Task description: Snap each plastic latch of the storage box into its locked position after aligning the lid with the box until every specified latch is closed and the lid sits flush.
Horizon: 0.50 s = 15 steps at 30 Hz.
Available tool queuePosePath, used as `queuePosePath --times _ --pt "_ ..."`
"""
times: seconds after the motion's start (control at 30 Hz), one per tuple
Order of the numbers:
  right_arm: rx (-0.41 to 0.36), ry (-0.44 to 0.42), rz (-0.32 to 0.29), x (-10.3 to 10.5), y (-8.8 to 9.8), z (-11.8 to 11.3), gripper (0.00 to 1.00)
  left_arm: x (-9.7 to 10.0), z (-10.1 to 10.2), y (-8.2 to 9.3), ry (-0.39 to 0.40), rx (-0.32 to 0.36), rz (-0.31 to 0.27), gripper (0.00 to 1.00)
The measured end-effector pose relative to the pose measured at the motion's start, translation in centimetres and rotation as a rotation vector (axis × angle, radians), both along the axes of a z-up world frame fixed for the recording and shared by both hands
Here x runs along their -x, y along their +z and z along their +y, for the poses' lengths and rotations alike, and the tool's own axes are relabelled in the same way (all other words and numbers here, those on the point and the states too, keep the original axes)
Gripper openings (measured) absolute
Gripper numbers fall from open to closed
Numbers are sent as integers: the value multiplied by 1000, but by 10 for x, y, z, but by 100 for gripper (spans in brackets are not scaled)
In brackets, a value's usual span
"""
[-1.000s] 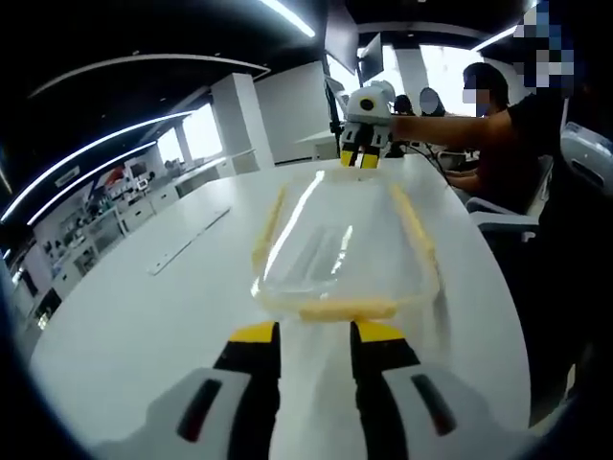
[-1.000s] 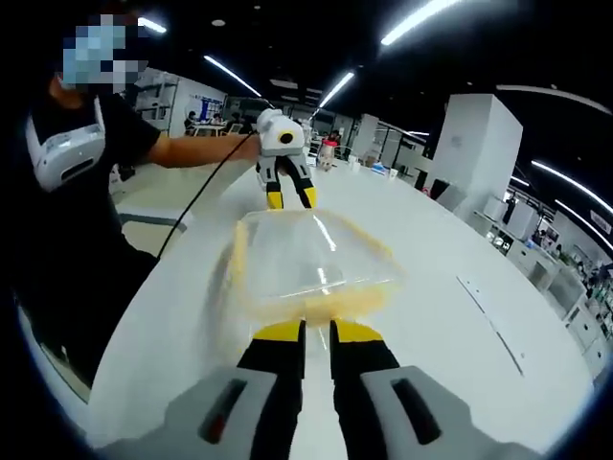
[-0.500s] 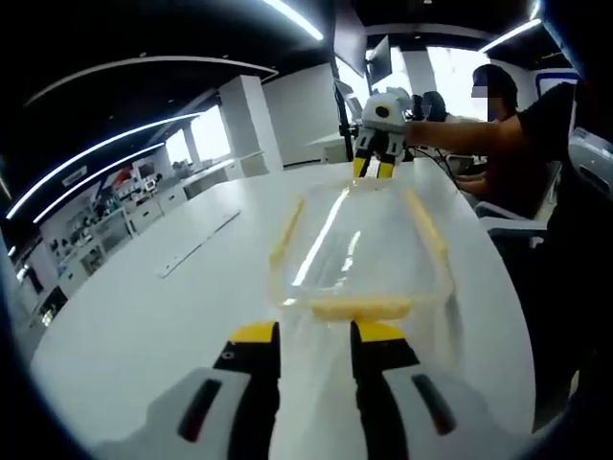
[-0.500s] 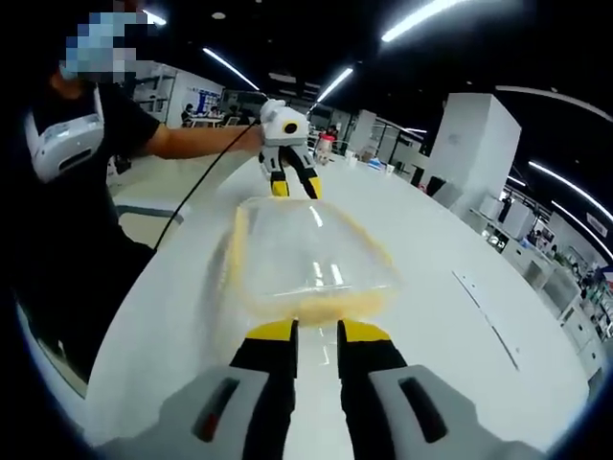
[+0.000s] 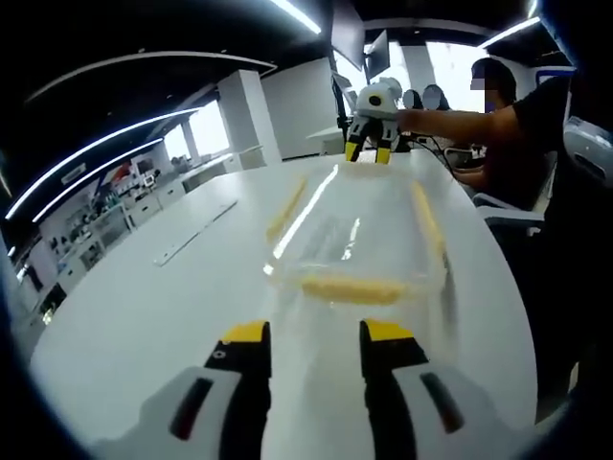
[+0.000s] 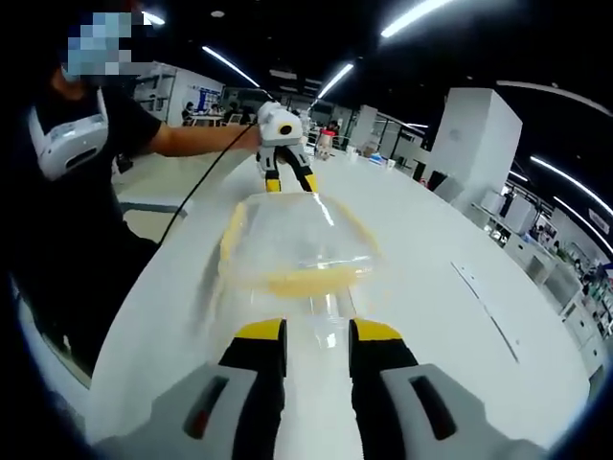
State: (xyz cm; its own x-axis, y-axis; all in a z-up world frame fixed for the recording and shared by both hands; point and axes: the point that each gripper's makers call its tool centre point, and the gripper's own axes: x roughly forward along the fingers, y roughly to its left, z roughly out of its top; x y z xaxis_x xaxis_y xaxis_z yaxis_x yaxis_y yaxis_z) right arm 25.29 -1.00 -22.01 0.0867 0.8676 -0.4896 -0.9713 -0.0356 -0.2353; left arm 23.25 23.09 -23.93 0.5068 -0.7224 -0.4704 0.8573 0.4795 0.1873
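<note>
A clear plastic storage box [image 5: 359, 230] with a clear lid and yellow latches lies lengthwise on the white table [image 5: 144, 316]. My left gripper [image 5: 317, 333] stands open a short way back from the near end latch [image 5: 350, 287], not touching it. At the box's far end my right gripper [image 5: 368, 151] hovers with its tips apart. In the right gripper view the same box [image 6: 292, 235] lies ahead, its near yellow latch [image 6: 302, 280] just beyond my open right gripper [image 6: 318, 333]. The left gripper [image 6: 285, 180] hangs at the far end.
A person [image 6: 67, 153] stands at the table's side, one arm [image 5: 450, 125] stretched to the far gripper. A thin grey strip [image 5: 192, 240] lies on the table beside the box. A chair [image 5: 586, 144] stands at the table's edge.
Both grippers have drawn back from the box's end latches, and their jaws stand a little wider apart. The box now sits lower and flatter on the table.
</note>
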Motion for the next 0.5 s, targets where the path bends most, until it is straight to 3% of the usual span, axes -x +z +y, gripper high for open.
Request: queuePosePath --times 0.5 --pt "11 61 12 18 3 4 28 12 -4 -1 -31 28 2 42"
